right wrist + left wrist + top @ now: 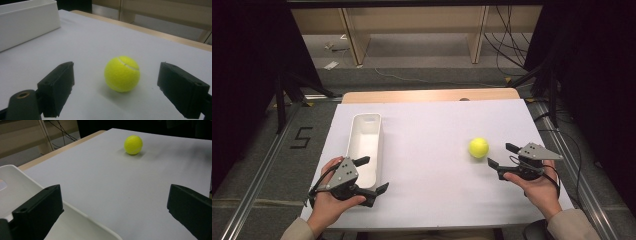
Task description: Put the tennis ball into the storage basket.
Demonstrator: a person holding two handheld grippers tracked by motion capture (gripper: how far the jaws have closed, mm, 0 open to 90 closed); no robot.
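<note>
White table [427, 130] — bare wooden strip [432, 95] behind.

Grey floor [422, 47], wooden shelving [412, 25] — dark surroundings

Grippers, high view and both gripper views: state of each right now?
Left gripper: open, holding nothing, one jaw over the white plastic tray.
Right gripper: open, empty, aimed at the yellow tennis ball, not touching it.

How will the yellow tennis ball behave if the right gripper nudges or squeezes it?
The tennis ball is round and sits free on the flat table, so a nudge probably rolls it. Its fuzzy felt likely grips well. The right gripper stands open, apparently wide enough.
</note>
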